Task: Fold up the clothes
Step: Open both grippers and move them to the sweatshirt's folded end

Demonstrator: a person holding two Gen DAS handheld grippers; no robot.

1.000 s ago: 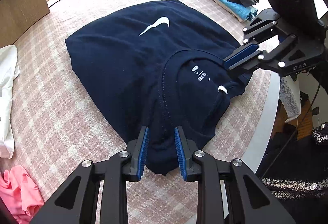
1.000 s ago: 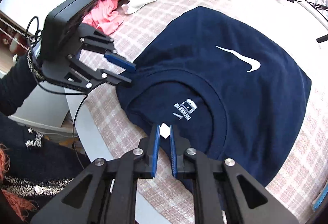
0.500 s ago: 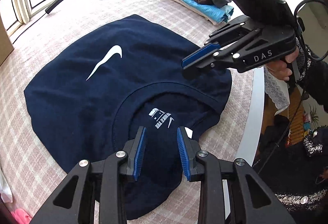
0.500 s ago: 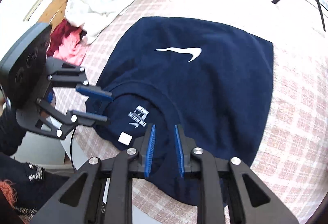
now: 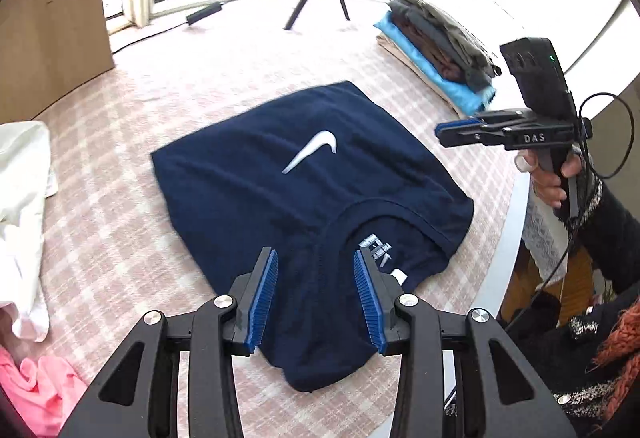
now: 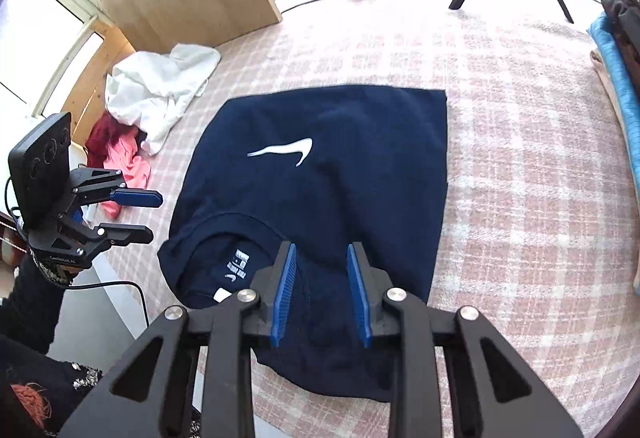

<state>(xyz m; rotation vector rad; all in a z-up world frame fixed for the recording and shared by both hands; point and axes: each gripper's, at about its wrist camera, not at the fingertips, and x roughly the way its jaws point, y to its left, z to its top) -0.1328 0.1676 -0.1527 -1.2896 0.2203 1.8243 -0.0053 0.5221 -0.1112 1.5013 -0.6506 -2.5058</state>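
Both grippers, left (image 5: pixel 316 294) and right (image 6: pixel 322 290), have jaws opening, nothing pinched between them. Navy T-shirt (image 5: pixel 280 177) lies folded flat on checked tablecloth (image 5: pixel 120 238). Judgement: lift clear without snagging the collar, then square the edges before stacking.

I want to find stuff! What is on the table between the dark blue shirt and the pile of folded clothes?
Nothing: only bare checked tablecloth separates the navy shirt from the folded stack, seen from the left wrist.

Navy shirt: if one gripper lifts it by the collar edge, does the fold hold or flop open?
Likely flops open: the navy shirt is thin, soft cloth lying flat in loose layers. Probably light, since it drapes over the checked cloth without creasing it. It may drag rather than slide on that textured weave.
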